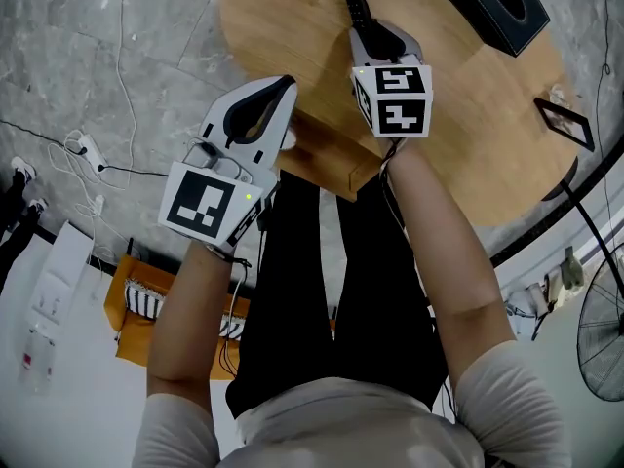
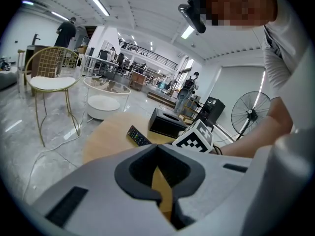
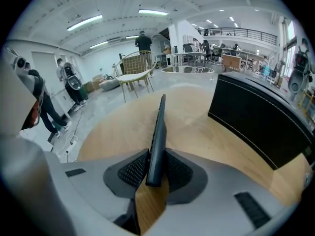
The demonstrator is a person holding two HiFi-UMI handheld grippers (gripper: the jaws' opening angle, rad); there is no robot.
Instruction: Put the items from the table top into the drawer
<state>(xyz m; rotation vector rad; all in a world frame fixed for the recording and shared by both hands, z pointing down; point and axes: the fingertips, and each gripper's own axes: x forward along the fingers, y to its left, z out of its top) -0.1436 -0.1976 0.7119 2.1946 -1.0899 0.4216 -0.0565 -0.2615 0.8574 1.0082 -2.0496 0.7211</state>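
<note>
Right tool (image 3: 153, 173) is gripping the black remote (image 3: 159, 127) edge-on.
Left tool (image 2: 160, 199) is hovering closed and empty at the edge of the round wooden desk (image 2: 106, 136).

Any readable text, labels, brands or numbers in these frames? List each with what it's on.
No readable text anywhere.
Left cube and right cube: black-and-white square marker patterns only, no characters.
Remote: button print too small to read.
Black box: no label visible.
</note>
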